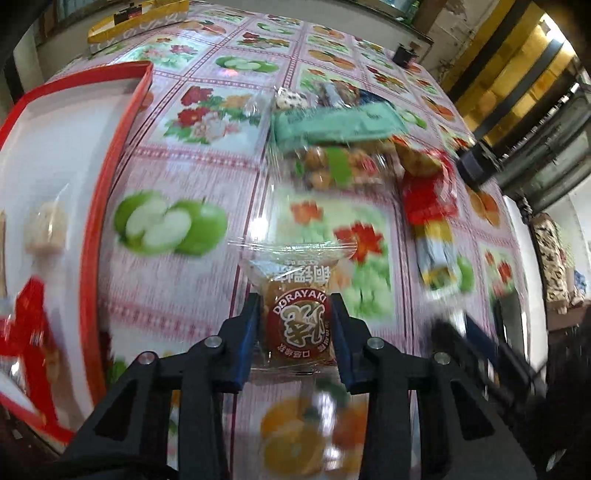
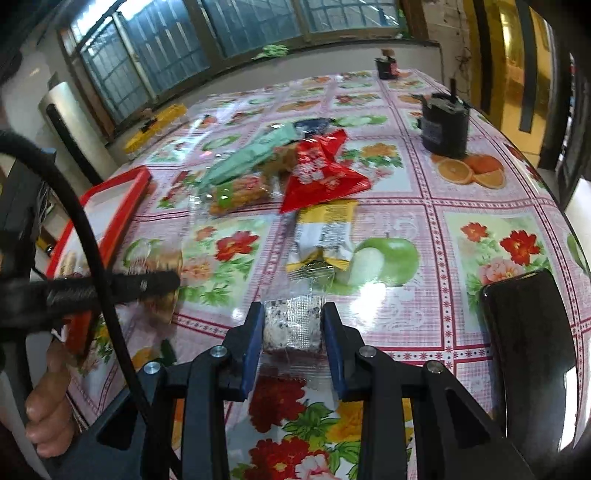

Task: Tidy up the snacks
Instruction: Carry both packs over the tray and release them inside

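My left gripper (image 1: 294, 299) is shut on a clear-wrapped brown dorayaki packet (image 1: 297, 325), held above the flowered tablecloth. To its left lies a red-rimmed white tray (image 1: 110, 177) holding a pale wrapped snack (image 1: 48, 229) and a red packet (image 1: 29, 325). My right gripper (image 2: 293, 308) is shut on a small clear-wrapped white speckled square snack (image 2: 291, 326). Ahead of it lies a pile: a yellow-and-white packet (image 2: 323, 229), a red packet (image 2: 321, 173), a green packet (image 2: 251, 153) and a clear packet of nut pieces (image 2: 236, 194). The tray (image 2: 110, 184) shows at the left.
A black cylinder (image 2: 443, 125) stands at the back right and a small dark cup (image 2: 386, 68) at the far edge. A glossy black object (image 2: 528, 350) lies near right. A yellow box (image 1: 136, 22) sits at the far left. A hand (image 2: 48, 406) and cable cross the left.
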Tool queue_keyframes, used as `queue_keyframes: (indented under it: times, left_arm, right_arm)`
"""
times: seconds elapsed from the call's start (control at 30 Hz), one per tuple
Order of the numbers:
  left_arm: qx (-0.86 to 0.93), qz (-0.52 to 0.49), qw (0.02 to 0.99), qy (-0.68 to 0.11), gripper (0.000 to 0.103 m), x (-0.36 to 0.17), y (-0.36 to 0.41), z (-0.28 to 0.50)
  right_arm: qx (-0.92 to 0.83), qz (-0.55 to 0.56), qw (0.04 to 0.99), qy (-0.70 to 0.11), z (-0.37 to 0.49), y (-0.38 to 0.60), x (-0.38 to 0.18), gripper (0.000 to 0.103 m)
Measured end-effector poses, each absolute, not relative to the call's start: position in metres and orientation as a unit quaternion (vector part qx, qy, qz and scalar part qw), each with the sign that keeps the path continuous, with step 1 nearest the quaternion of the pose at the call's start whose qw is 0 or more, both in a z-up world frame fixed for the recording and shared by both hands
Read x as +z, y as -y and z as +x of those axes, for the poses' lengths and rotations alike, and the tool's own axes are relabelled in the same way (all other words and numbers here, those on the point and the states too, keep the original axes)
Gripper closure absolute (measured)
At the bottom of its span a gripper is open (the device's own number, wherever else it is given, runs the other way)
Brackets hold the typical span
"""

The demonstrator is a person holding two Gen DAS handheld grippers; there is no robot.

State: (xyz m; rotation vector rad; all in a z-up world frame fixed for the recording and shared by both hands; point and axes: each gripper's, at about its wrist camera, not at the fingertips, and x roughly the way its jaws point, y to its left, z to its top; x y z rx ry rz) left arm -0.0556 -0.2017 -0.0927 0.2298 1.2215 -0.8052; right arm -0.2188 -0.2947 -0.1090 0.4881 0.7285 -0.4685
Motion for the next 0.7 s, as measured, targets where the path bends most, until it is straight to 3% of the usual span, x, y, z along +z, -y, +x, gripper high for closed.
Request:
queue_keyframes:
  times: [0.17,0.47,0.7]
  left_arm:
    - [-0.400,0.103,0.712,-0.567,0.065,-0.069,0.168,-0.063]
    - [-0.376,0.055,0.776,-0.503,0.065,-0.006,0.088,-0.020]
    - [-0.309,0.007,0.795,-0.522,0.065,-0.020,0.045,0.051]
  right_arm:
    - [-0.203,0.252,0.879,-0.350,-0.215,0.285,-0.104,0.072]
    - [-0.068,0.265,0.905,-0.327,-0.148,0.229,-0.050,0.072]
    - [-0.016,0.274,0.898,-0.345,-0.058,0.215,-0.040,0.072]
